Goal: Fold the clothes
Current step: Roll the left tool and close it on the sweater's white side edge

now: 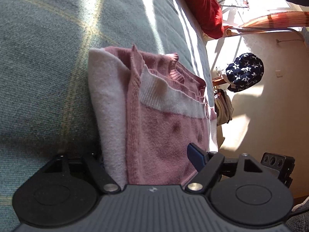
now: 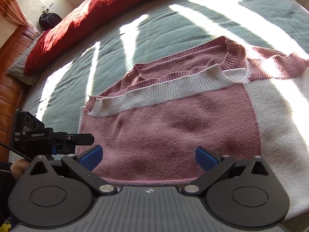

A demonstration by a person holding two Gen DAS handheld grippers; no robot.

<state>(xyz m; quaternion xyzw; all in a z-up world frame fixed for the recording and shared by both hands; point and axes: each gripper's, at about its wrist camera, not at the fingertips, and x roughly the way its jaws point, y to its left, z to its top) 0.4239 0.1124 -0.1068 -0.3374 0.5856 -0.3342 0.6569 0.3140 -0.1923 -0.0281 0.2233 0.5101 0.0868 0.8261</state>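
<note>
A pink knitted sweater with a white ribbed band and a white part lies folded flat on the green blanket. My right gripper hovers open over the sweater's near hem, both blue fingertips wide apart with nothing pinched. My left gripper sits at the sweater's left edge. In the left wrist view the sweater fills the gap of the left gripper. One blue fingertip rests above the pink cloth. The other is hidden behind the white fold, and the jaws stand wide.
A red quilt and a grey pillow lie at the head of the bed by the wooden headboard. The bed's edge drops to a cream floor with a dark star-patterned bag. A hand holds the left gripper.
</note>
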